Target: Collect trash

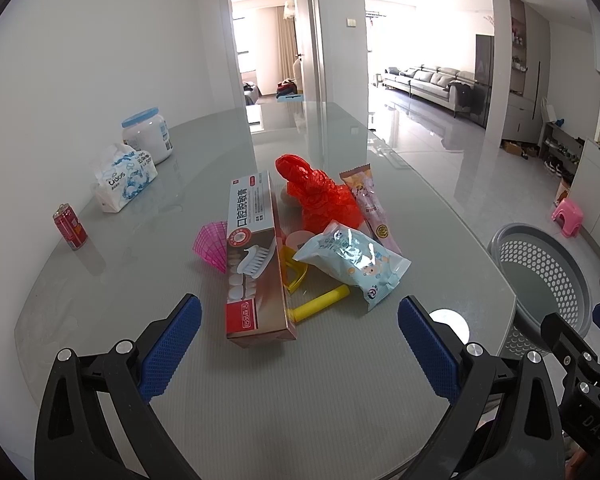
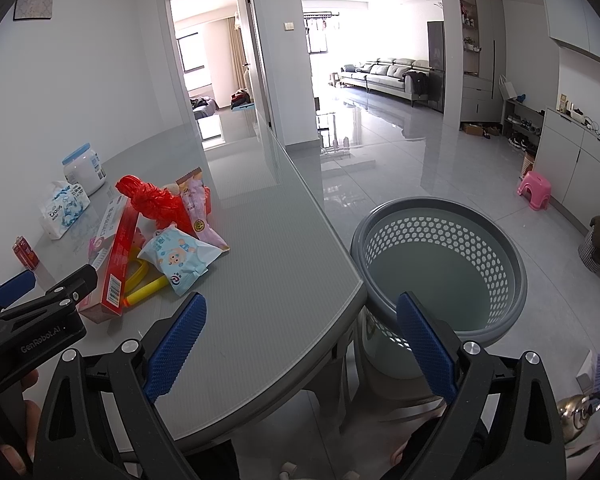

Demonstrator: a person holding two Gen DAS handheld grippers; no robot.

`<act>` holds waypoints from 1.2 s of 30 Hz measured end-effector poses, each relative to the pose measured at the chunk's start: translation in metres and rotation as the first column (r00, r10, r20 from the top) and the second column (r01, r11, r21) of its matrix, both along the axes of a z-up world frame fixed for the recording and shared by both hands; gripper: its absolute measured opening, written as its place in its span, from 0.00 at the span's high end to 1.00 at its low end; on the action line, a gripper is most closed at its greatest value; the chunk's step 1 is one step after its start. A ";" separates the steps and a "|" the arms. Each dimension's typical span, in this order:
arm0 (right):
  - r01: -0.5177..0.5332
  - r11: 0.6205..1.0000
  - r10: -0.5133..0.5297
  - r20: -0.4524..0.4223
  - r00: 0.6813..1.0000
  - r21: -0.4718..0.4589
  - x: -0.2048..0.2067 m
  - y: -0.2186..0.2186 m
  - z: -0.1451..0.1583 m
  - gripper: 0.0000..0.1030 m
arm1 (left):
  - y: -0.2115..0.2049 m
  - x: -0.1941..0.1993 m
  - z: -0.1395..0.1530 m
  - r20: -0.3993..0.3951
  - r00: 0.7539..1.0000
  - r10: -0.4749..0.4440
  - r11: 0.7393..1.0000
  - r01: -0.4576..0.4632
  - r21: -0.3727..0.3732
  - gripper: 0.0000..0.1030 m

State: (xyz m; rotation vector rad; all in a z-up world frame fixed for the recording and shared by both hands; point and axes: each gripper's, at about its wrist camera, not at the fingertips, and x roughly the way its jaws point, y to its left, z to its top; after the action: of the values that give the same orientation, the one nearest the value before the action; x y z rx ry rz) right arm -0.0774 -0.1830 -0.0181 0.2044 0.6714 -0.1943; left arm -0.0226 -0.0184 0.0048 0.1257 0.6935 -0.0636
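A pile of trash lies on the grey table [image 1: 140, 280]: a toothpaste box [image 1: 256, 256], a red plastic bag [image 1: 320, 196], a light blue wipes packet [image 1: 352, 260], a pink snack wrapper [image 1: 370, 204], a yellow tube [image 1: 320, 304] and a pink cup [image 1: 214, 242]. My left gripper [image 1: 298, 344] is open and empty, just short of the box's near end. My right gripper [image 2: 300, 344] is open and empty over the table's right edge, beside the grey perforated basket [image 2: 440, 264]. The pile also shows in the right wrist view, with the toothpaste box [image 2: 114, 256] at its left.
A red can [image 1: 70, 226], a tissue pack [image 1: 124, 180] and a white jar with a blue lid [image 1: 146, 134] stand along the wall at the left. A pink stool [image 2: 534, 190] and shoe shelves are on the floor at the right. The basket [image 1: 540, 280] stands off the table's right edge.
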 end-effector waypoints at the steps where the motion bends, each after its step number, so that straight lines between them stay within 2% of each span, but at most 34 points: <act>1: -0.001 1.000 0.001 -0.001 1.000 0.000 0.000 0.000 0.000 0.11 | 0.000 0.000 0.000 0.001 1.000 0.000 1.000 0.000 0.000 0.06; 11: -0.022 1.000 0.022 0.004 1.000 0.012 0.003 0.003 0.000 0.11 | 0.005 0.001 0.000 -0.004 1.000 0.015 1.000 -0.015 -0.002 0.06; 27: -0.140 0.988 0.143 -0.038 0.989 0.060 0.038 0.025 -0.025 0.11 | 0.065 0.023 -0.027 -0.041 0.988 0.146 0.989 -0.146 0.003 0.06; 36: -0.171 0.984 0.173 -0.042 0.984 0.045 0.061 0.033 -0.030 0.11 | 0.076 0.051 -0.034 -0.085 0.986 0.146 0.986 -0.152 -0.069 0.06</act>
State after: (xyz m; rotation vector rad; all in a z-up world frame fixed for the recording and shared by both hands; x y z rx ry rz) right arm -0.0161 -0.1499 -0.0486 0.1809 0.7355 -0.0191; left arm 0.0284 0.0581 -0.0290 -0.0012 0.7771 0.0491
